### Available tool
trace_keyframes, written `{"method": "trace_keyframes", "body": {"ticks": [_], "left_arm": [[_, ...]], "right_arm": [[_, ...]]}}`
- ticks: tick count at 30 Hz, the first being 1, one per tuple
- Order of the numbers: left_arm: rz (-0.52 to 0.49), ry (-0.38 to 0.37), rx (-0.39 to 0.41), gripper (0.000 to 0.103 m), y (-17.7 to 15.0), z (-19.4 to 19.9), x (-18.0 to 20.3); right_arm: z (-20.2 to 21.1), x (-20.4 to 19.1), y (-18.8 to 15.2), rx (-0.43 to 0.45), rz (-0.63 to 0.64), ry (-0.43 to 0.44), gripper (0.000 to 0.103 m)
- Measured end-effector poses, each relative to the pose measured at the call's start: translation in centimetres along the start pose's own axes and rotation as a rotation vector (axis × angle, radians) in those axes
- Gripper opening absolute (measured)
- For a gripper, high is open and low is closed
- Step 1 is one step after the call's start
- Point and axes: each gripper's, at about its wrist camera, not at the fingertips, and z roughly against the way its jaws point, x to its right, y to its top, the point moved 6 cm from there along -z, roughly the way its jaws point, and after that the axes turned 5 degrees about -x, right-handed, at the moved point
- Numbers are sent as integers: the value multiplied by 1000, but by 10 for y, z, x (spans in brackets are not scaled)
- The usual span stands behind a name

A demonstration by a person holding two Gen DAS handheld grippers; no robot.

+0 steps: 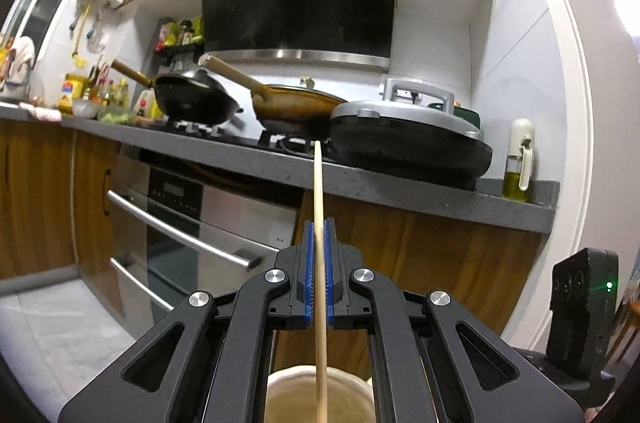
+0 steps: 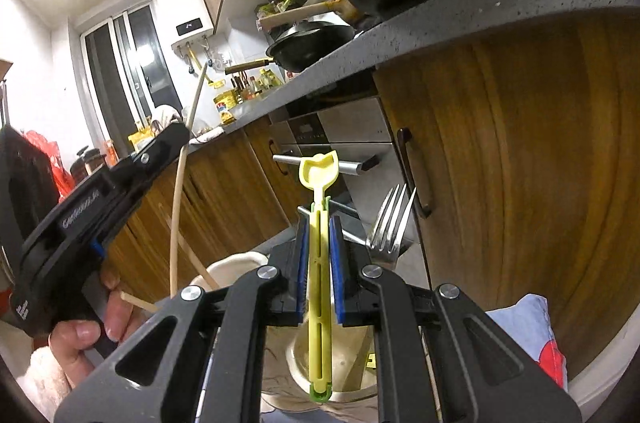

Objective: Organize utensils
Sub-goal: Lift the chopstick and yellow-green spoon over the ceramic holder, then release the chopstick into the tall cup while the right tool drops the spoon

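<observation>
Left wrist view: left gripper (image 1: pixel 319 255) clenches a wooden chopstick (image 1: pixel 318 191); right gripper (image 2: pixel 319 255) grasps a yellow plastic utensil (image 2: pixel 319 183).

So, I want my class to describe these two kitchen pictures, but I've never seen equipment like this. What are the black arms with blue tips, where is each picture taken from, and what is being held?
There is no robot here. A person holds a hand-operated gripper in each hand, and each carries a wide-angle camera looking along its two fingers.

The left camera shows the left gripper shut on a wooden chopstick, facing a grey counter with a black wok, a brown pan and an oil bottle.

The right camera shows the right gripper shut on a yellow plastic utensil. Beside it stands a metal fork. Below sits a pale cup.
</observation>
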Motion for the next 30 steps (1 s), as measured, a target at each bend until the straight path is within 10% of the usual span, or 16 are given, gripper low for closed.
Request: {"method": "trace_keyframes", "body": {"ticks": [30], "left_arm": [[-21,-45,-76,5,-36,22,-13]], "right_arm": [[-1,-6,-12,73,68,-36,10]]}}
